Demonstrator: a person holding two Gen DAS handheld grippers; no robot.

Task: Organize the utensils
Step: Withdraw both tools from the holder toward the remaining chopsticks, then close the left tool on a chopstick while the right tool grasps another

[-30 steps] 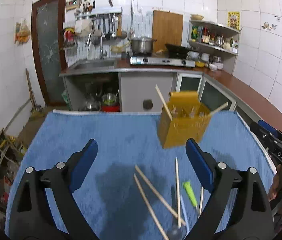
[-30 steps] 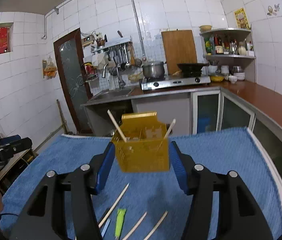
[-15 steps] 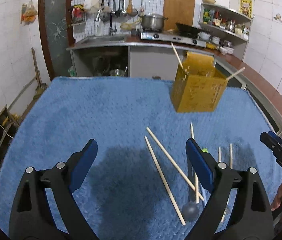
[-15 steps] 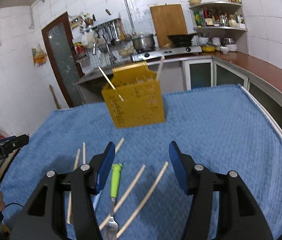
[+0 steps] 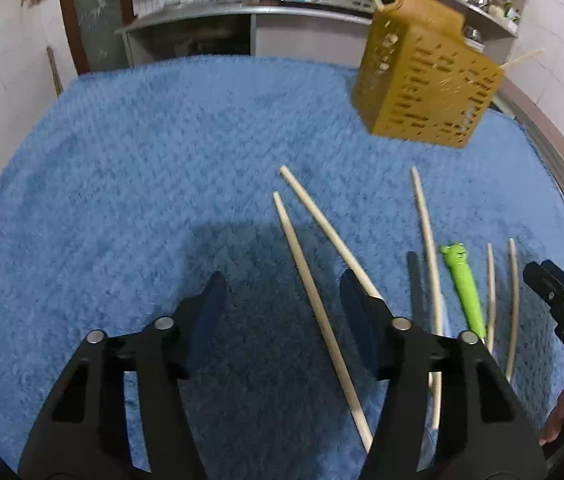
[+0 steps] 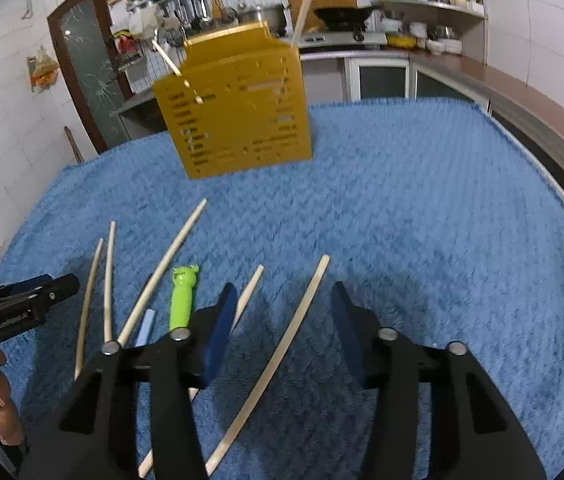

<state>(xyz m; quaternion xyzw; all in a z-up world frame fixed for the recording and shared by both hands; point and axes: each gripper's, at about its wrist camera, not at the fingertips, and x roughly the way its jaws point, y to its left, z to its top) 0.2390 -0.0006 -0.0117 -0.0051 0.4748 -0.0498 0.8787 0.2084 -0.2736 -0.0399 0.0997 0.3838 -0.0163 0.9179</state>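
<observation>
A: White-tiled kitchen behind, with a stove and sink counter (image 6: 361,46); in front, a blue towel (image 5: 142,168) covers the table. What lies by the left gripper (image 5: 283,308)?

B: Its jaws stand wide apart with nothing in them. One chopstick (image 5: 317,308) runs up between the fingers, and a second chopstick (image 5: 321,226) passes just beside the right finger.

A: And the right gripper (image 6: 282,320)?

B: Also spread wide and empty. A pale curved chopstick (image 6: 282,350) lies between its fingers; another (image 6: 248,294) disappears behind the left finger.

A: How many utensils in all?

B: Six loose chopsticks on the towel, plus a green frog-handled fork (image 6: 182,298) (its head is hidden) and a dark-handled piece (image 5: 413,280) I cannot identify. Two more chopsticks stick out of the yellow slotted utensil holder (image 6: 242,104).

A: Where is that holder?

B: At the far side of the towel, well apart from both grippers.
</observation>
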